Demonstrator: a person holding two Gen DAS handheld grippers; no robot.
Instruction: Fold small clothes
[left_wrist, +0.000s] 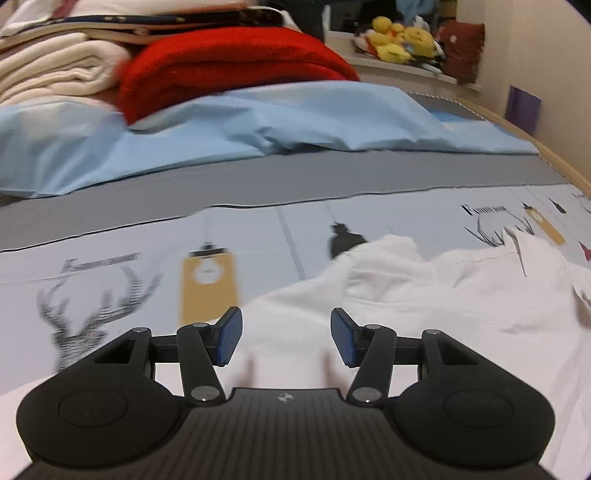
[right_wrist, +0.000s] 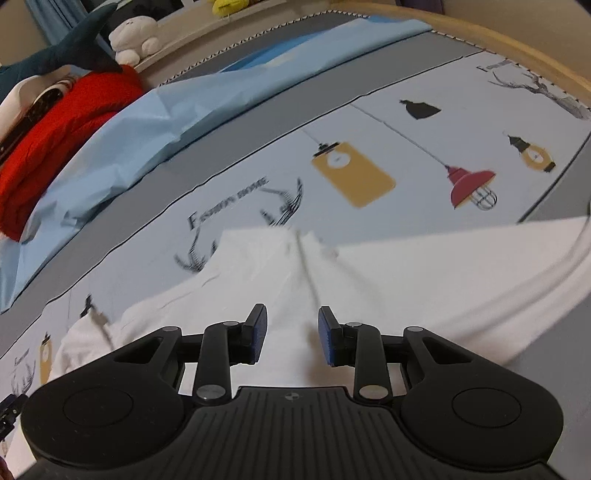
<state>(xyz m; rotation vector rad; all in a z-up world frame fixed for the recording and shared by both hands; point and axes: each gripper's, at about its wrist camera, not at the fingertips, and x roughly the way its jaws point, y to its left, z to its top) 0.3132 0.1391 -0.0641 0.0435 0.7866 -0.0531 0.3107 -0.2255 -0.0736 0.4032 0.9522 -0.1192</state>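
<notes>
Left black two-finger gripper (left_wrist: 287, 338) with blue pads, jaws wide apart, and right gripper (right_wrist: 292, 335), jaws likewise parted and empty, both above rumpled white cotton garment (left_wrist: 424, 295) (right_wrist: 369, 280) lying on pale printed bedsheet (left_wrist: 110, 266) (right_wrist: 369, 129), red folded blanket (left_wrist: 229, 62) beyond.

I see one white garment (left_wrist: 424, 295) spread on the bed, over the printed bedsheet (left_wrist: 129, 266) with its antlers and lanterns. It lies mostly flat but rumpled, with soft creases and a raised fold near its far edge. From my right wrist view the white garment (right_wrist: 369, 280) shows a straight seam running away from me and a clean, straight edge on the right side. I cannot tell what kind of garment it is.
</notes>
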